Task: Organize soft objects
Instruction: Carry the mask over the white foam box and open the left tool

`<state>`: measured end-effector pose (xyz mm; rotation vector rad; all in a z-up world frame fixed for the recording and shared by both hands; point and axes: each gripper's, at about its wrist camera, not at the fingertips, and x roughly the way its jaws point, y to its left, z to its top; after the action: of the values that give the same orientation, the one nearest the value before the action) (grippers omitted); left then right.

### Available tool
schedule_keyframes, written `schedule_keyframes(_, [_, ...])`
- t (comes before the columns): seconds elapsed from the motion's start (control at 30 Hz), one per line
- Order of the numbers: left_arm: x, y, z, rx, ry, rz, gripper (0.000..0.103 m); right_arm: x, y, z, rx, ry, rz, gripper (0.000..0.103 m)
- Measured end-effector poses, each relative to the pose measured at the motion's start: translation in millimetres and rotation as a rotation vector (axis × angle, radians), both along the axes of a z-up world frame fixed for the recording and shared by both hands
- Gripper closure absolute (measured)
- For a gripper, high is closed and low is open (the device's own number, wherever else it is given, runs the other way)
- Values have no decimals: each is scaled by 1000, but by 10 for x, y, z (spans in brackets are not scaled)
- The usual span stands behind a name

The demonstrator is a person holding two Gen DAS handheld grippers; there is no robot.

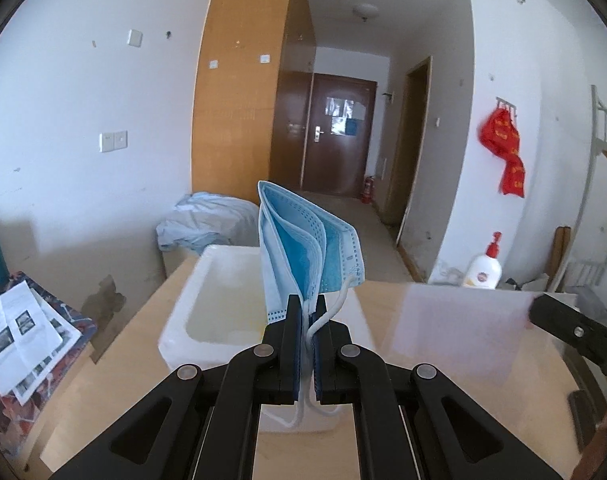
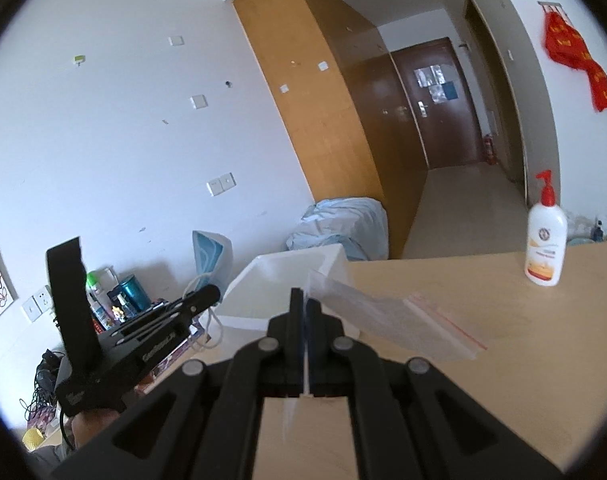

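The folded face masks (image 1: pixel 309 240) are light blue with white ear loops and dotted edges. The white tub (image 1: pixel 207 300) sits on a pale wood table (image 1: pixel 443 420). The clear bag (image 2: pixel 387 316) has what looks like a red zip strip; the white lotion bottle (image 2: pixel 545 236) has a red pump.

Left gripper (image 1: pixel 307 304), lower centre: jaws closed on folded blue face masks (image 1: pixel 307 240), ear loops (image 1: pixel 323 320) hanging btwn fingers. White tub (image 1: pixel 179 320) behind, on wooden tabletop (image 1: pixel 115 364). Clear plastic bag (image 1: pixel 455 328) centre-right, pinched at right edge by right gripper (image 1: pixel 539 308). Lotion pump bottle (image 1: pixel 483 268) far right. Papers (image 1: pixel 19 332) lower left.
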<state>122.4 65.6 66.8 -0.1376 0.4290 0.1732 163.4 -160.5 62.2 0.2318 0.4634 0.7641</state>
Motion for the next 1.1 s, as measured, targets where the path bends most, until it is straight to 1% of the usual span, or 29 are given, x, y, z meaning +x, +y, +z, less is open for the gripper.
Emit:
schedule_keyframes(0.17, [266,150,-32,8,15,27,99,79,50,6,-2,-2,-1,101])
schedule_keyframes(0.3, [479,259,-115,-16,52,26,99,142,58,-66,-15,18,-11,101])
schedule_keyframes(0.37, [572,299,-173,-40,78,21,99,153,32,-72,-11,25,-15,101])
schedule_keyframes(0.4, [617,300,-195,-38,90,22,99,149,18,-61,-12,21,-18,101])
schedule_keyframes(0.57, [722,272,-279,-40,126,39,99,123,-24,-1,-15,0,-32,101])
schedule_keyframes(0.67, [694,230,-318,-8,124,67,94,138,-3,1,-15,3,-32,101])
schedule_keyframes(0.7, [692,217,-328,1,126,72,89,142,2,-3,-16,6,-31,101])
schedule_keyframes(0.73, [699,196,-337,8,133,77,77,144,2,-8,-18,7,-28,101])
schedule_keyframes(0.77, [695,189,-345,7,136,82,70,143,-2,-16,-18,9,-27,101])
schedule_keyframes(0.8, [684,192,-349,5,132,91,55,139,-5,-20,-18,11,-25,101])
schedule_keyframes(0.83, [669,212,-344,3,120,97,45,143,4,-9,-19,11,-27,101])
schedule_keyframes(0.87, [636,217,-328,6,99,116,41,134,7,-3,-20,9,-27,101])
schedule_keyframes(0.93, [590,209,-291,14,77,145,24,121,1,9,-22,6,-28,101])
schedule_keyframes(1.03, [548,214,-258,19,61,169,19,119,4,24,-22,4,-31,101])
schedule_keyframes(1.1, [528,207,-246,21,58,174,18,112,5,30,-22,2,-30,101])
